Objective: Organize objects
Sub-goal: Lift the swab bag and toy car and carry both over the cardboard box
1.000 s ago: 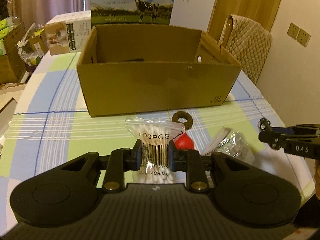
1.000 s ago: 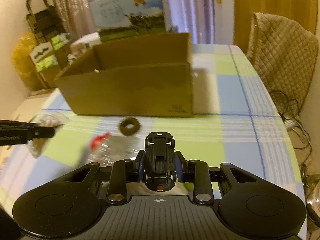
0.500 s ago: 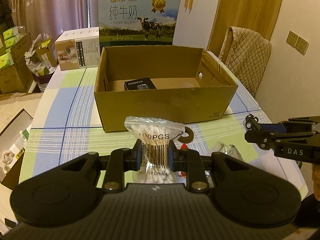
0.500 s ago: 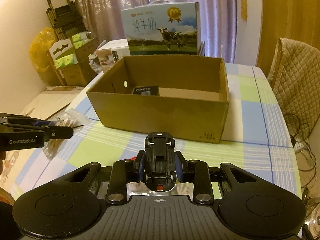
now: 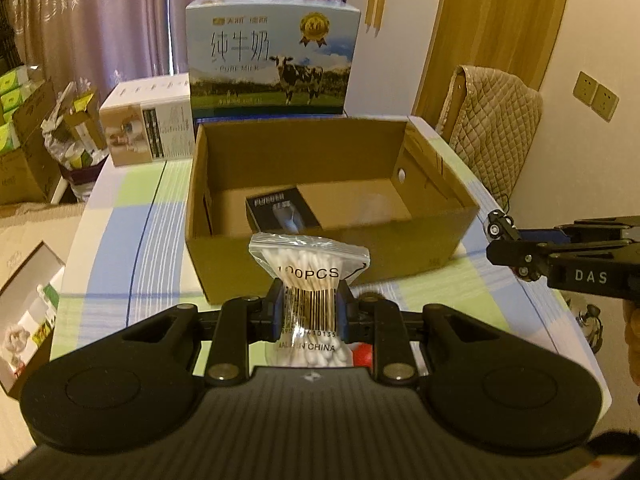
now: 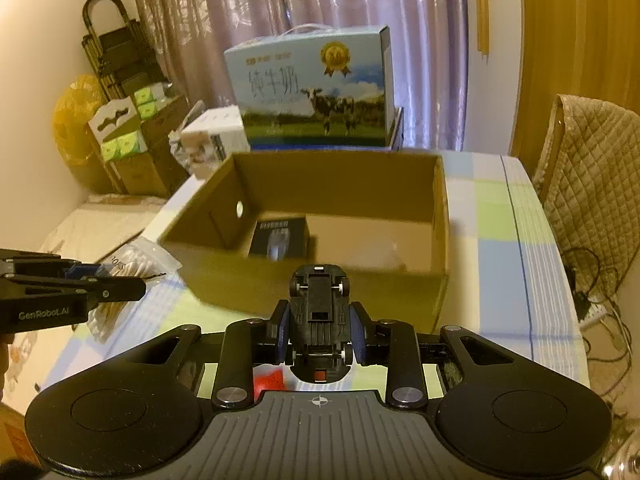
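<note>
Light: warm, yellowish indoor light, moderately dim; source out of view, apparently overhead.
Brightest: the pale walls either side of the box (image 5: 328, 216), and the milk carton (image 5: 272, 56) behind it.
Shadows: the box's inner walls are dark; its near outer wall is shaded in both views.
Glare: soft sheen on the swab bag (image 5: 308, 276) just in front of the box; the tablecloth (image 6: 516, 240) right of the box looks washed out.
Blur: slight motion softness on the box rim in the right wrist view; print on the black packet (image 5: 280, 212) inside the box is smeared.
Distortion: strong fisheye bending; dark vignette at the corners.
Focus: curtains (image 6: 320, 0) behind the box are soft.
</note>
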Demonstrator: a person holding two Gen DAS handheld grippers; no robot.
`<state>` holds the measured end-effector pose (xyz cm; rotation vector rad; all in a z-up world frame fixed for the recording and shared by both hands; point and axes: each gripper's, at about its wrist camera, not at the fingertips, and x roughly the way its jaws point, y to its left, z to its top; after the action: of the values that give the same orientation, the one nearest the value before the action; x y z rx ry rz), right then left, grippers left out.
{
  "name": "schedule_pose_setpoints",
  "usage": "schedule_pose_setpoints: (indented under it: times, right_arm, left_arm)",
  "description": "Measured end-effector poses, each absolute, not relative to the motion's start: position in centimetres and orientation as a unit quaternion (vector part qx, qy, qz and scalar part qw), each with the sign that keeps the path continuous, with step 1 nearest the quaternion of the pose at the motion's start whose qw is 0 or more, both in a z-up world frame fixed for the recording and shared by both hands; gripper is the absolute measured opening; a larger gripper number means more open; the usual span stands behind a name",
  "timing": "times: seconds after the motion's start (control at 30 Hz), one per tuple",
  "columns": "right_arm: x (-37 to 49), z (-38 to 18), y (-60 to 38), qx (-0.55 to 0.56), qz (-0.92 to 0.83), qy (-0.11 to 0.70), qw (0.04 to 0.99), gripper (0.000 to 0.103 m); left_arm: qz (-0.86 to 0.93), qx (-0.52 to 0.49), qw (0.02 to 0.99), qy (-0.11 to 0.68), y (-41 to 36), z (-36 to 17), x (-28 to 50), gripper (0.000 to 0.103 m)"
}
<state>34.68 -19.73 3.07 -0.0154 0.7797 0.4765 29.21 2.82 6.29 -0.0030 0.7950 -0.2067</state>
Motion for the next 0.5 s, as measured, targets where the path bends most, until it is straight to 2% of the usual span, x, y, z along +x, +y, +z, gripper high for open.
schedule_pose_setpoints:
  times: [0.27,0.5]
  right_arm:
    - [42.4,3.8,-19.0,0.0,0.223,0.385,0.896,0.028]
    - [45.7,2.3,-18.6,0.015,0.223,0.397,0.89,0.028]
  left_arm:
    - [-0.091,-0.004,0.924,0.372,3.1,8.8,36.3,0.021]
    - [-0.073,-0.01,0.918,0.391,3.6,7.2,40.7,0.021]
